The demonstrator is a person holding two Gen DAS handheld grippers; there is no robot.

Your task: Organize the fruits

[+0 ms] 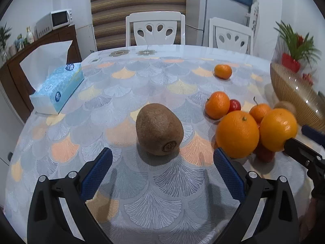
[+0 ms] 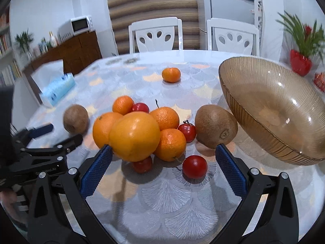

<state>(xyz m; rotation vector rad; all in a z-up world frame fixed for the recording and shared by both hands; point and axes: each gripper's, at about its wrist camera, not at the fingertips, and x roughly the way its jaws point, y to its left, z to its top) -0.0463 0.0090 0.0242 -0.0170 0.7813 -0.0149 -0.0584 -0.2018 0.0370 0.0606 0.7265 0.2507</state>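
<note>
Left gripper (image 1: 162, 162), jaws spread and empty, frames the lone kiwi (image 1: 159, 129) at frame centre, apparently to pick it; right gripper (image 2: 163, 158), likewise spread, faces the fruit pile (image 2: 140, 130) beside the empty bowl (image 2: 272, 109), the likely destination at right.

Left gripper (image 1: 162, 168): hovering low over the table (image 1: 154, 193), jaws standing wide apart.
Kiwi (image 1: 159, 129): lying just ahead, centred between the blue pads (image 1: 97, 174).
Oranges (image 1: 237, 134): clustering to the right with tangerines and small red fruit.
Right gripper (image 1: 302, 140): entering at right beside the glass bowl (image 1: 294, 89).
Tissue box (image 1: 57, 86): sitting far left.
</note>
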